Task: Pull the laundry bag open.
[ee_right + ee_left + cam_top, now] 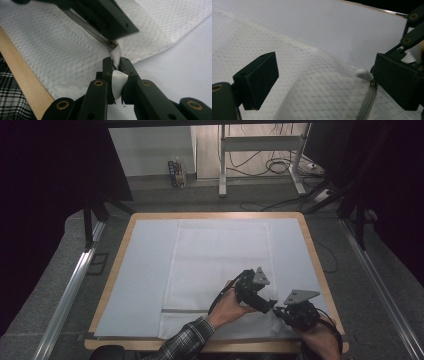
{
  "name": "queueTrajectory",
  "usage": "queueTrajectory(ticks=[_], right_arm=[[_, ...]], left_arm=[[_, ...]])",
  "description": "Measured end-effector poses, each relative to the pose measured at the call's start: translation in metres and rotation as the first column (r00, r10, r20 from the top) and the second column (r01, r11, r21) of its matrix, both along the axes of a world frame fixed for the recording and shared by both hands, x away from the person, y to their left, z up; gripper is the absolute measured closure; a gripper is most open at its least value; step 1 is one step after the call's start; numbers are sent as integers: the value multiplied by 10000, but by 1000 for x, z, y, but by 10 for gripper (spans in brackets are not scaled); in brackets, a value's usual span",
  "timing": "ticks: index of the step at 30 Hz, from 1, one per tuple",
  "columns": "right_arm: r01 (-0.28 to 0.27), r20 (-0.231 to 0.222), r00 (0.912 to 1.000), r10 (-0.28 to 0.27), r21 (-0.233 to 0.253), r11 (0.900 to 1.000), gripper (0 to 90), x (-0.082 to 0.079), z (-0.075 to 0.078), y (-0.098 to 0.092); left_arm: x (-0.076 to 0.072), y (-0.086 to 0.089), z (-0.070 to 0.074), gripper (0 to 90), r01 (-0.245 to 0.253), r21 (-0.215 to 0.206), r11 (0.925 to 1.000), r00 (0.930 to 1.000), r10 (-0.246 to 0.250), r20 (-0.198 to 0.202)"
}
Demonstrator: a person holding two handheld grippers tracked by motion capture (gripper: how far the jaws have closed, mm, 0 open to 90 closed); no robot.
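Pillowcase (215, 270) is lying flat on the white sheet (140, 275), and its zipper corner is right at the claws. Right gripper (116, 65) has its jaws pinched tight on a white fabric tab (117, 83) at that corner. Left gripper (322, 80) sits just above it, jaws wide apart over the cloth, one jaw against the zipper (368, 100), holding nothing. Table edge (22, 77) runs just left of the right claw.

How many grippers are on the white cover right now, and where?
2. The left gripper hovers open over the white cover beside its zipper. The right gripper is at the near right corner, jaws shut on the cover's white tab.
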State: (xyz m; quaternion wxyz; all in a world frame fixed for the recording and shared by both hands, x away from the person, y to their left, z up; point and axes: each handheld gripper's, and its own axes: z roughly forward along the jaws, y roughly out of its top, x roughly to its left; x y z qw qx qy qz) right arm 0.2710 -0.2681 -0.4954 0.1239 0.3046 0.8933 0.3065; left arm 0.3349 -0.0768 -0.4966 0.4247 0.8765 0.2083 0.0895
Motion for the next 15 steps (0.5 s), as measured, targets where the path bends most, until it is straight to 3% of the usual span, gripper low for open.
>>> queueTrajectory(ticks=[6,8,9,11,15], right_arm=[[40,46,10000,-39,-74,10000,830,0,0,0],[65,32,10000,-64,-185,9998,830,0,-1,0],[72,36,10000,-71,-184,9998,830,1,-1,0],[72,133,9999,-69,-223,9997,830,1,-1,0],[35,187,9998,-30,-296,9996,830,1,-1,0]], left_arm=[[-2,8,1,87,236,194,9995,9997,-235,-82],[-2,13,3,111,296,96,9995,9994,-295,-166],[-4,15,2,125,150,-294,9995,9992,-161,-371],[-2,23,5,155,330,-160,9993,9986,-337,-412],[0,36,6,283,550,-541,9970,9941,-597,-904]])
